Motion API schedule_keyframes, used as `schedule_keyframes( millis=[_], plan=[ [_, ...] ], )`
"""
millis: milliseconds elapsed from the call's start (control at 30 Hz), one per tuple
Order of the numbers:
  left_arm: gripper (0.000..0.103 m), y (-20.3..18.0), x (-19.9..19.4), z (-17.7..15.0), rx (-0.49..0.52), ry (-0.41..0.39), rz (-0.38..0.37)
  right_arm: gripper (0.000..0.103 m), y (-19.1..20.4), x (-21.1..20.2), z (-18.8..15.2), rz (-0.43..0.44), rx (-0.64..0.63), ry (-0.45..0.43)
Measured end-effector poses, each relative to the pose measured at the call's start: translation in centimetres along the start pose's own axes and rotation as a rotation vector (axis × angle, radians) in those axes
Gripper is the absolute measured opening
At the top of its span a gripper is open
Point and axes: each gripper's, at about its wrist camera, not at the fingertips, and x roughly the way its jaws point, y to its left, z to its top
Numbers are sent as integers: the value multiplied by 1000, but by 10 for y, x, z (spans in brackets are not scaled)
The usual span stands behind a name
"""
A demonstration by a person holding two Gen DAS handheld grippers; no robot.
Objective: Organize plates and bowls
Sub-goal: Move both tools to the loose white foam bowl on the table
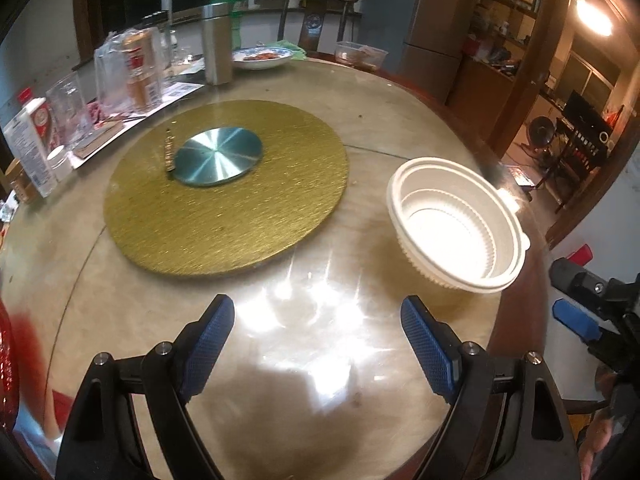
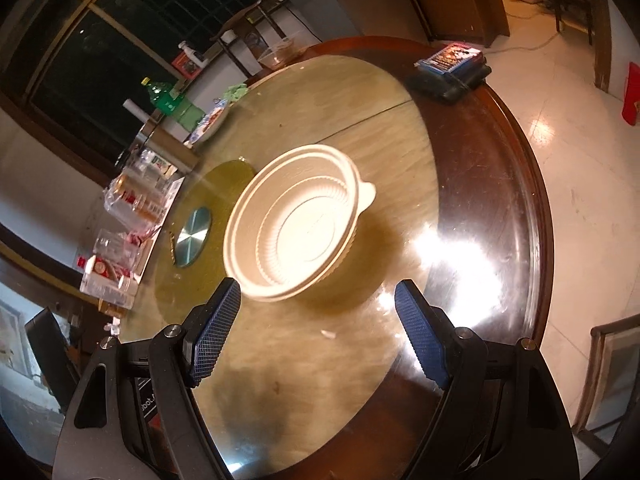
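Two views show one white plastic bowl on a round glass-topped table.

From the left wrist, the left claw (image 1: 318,330) stands wide with nothing between its blue pads. The white plastic bowl (image 1: 456,226) sits at about two o'clock from it, near the table's (image 1: 360,120) right edge, upright, mouth up. At eleven o'clock lies the gold turntable (image 1: 226,188) with a silver disc (image 1: 218,156) at its middle. A blue-and-white dish (image 1: 262,58) holding food sits far off at twelve. A white carton (image 1: 30,144) at nine o'clock carries print too small to read. The right claw's blue pad (image 1: 576,322) shows at three o'clock.

From the right wrist, the right claw (image 2: 318,318) is also wide and empty. The bowl (image 2: 298,220) lies straight ahead at twelve, close beyond the fingertips, apart from them. A boxed pack (image 2: 452,62) sits near the far rim at one o'clock; its label is unreadable.

My judgement: the bowl is thin, ribbed disposable plastic, so light, somewhat flexible, and likely to skid on the glass. Its walls may be doubled, perhaps two nested; I cannot tell. The rim, or the small tab (image 2: 366,192) at its side, looks the best place to pinch.
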Motion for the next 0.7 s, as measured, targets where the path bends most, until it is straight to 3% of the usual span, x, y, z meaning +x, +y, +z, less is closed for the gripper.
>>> schedule_keyframes(
  millis=[400,700],
  plan=[
    [85,-28,30,39,-34,18,-38,81,-13,22,35,13,77,19],
    [85,-36,51,46,-55,51,-40,81,-16,33,40,15,96,25]
  ],
)
